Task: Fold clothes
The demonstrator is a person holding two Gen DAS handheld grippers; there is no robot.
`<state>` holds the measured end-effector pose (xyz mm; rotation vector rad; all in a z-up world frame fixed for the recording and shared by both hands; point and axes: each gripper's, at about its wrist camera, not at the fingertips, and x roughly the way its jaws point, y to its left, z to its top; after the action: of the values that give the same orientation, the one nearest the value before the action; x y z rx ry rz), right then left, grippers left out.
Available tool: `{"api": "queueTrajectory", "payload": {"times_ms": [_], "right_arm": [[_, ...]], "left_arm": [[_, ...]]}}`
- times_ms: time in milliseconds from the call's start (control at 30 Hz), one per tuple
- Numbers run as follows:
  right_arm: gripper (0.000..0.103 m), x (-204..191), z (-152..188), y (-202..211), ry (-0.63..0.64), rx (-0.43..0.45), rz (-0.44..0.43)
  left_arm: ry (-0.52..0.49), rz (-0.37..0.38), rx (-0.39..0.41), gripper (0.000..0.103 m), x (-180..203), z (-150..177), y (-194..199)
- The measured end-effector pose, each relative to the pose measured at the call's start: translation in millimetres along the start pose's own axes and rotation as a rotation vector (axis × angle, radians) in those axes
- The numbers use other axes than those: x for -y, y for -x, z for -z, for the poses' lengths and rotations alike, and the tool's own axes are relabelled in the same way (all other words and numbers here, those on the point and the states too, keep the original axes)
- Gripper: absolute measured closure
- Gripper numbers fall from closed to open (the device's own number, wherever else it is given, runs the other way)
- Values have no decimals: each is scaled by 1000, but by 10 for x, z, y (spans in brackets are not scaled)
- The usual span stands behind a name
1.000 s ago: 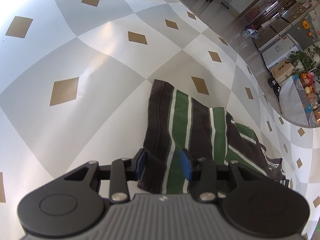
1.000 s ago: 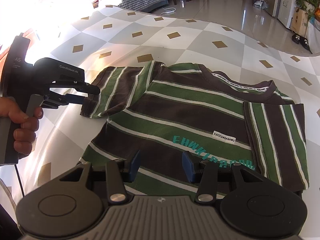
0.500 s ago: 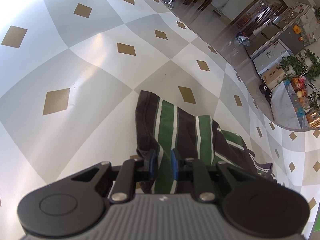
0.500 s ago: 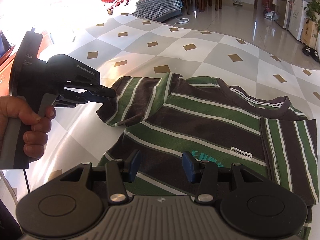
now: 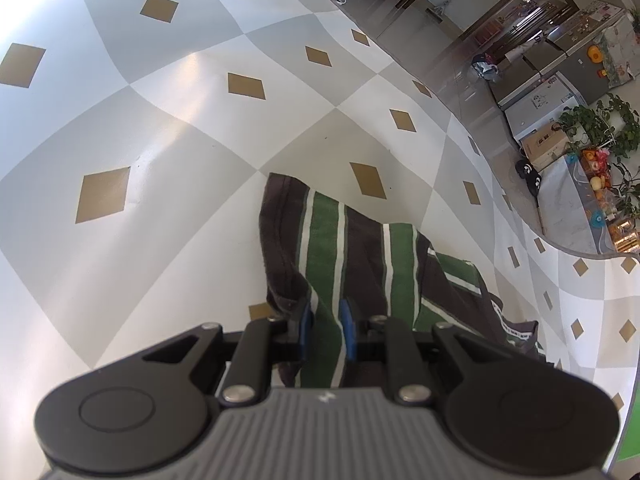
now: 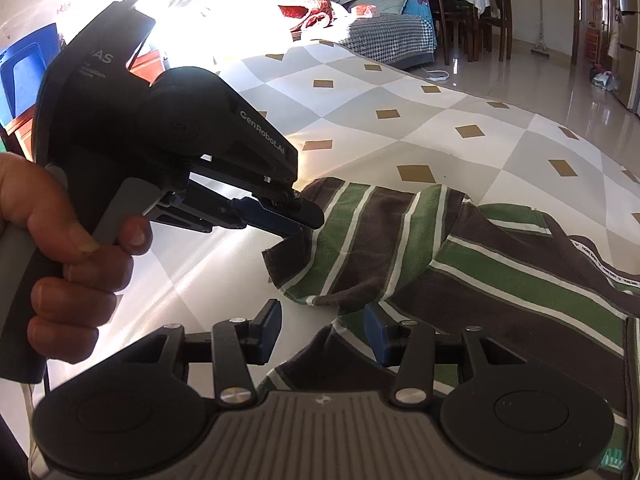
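Left wrist view shows the left gripper [image 5: 325, 330] with its blue-padded jaws pressed together on the cuff edge of the sleeve [image 5: 344, 248], the cloth bunched between the pads so the hem cannot slip when it is carried. From the right wrist view the same gripper [image 6: 294, 222] holds that edge up off the surface, which is why the sleeve hangs in a slack curve and its corner droops below the pinch. A hand [image 6: 68, 264] squeezes the trigger of the handle, which is what keeps the pinch tight. The right gripper [image 6: 322, 332] has its jaws spread with nothing between them; it hovers low over the side edge of the striped t-shirt [image 6: 520, 292], just below the armpit. My judgement is that it is placed there either to pin the body of the shirt or to take the lower side, so that a lengthwise fold comes out straight; the pictures do not settle which. The shirt itself lies spread front-up on the tabletop [image 6: 420, 128], covered in a grey and white diamond pattern, collar toward the far right. Its opposite sleeve edge seems already turned inward at the right margin, though only a strip of it shows. A lifted sleeve suits a fold toward the shirt's middle.
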<state>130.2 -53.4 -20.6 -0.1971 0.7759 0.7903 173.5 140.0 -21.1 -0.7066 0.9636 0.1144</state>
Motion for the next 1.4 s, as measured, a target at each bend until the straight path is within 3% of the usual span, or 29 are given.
{"api": "queueTrajectory", "payload": {"times_ms": [300, 533, 633, 767, 867, 933, 1000, 1167, 1400], "right_arm": [[62, -178, -91, -325, 90, 17, -65], [65, -259, -73, -538, 153, 15, -57], [72, -228, -68, -593, 143, 20, -37], [91, -204, -54, -628, 137, 28, -4], [94, -200, -75, -607, 129, 41, 17], [95, -178, -95, -574, 115, 52, 27], [95, -134, -137, -519, 83, 64, 28], [95, -83, -212, -413, 52, 88, 12], [95, -116, -250, -356, 71, 102, 2]], "left_arm": [[3, -4, -21, 87, -20, -5, -17], [4, 3, -40, 87, -35, -13, -26], [7, 6, -46, 87, -38, -16, -32], [8, 11, -56, 87, -24, -9, -51], [11, 15, -57, 86, -23, -9, -43], [34, 11, -51, 77, -49, -26, -16], [65, 2, -31, 60, -106, -58, 26], [123, -9, -18, 48, -230, -103, 20], [135, 25, -23, 40, -213, -114, -113]]}}
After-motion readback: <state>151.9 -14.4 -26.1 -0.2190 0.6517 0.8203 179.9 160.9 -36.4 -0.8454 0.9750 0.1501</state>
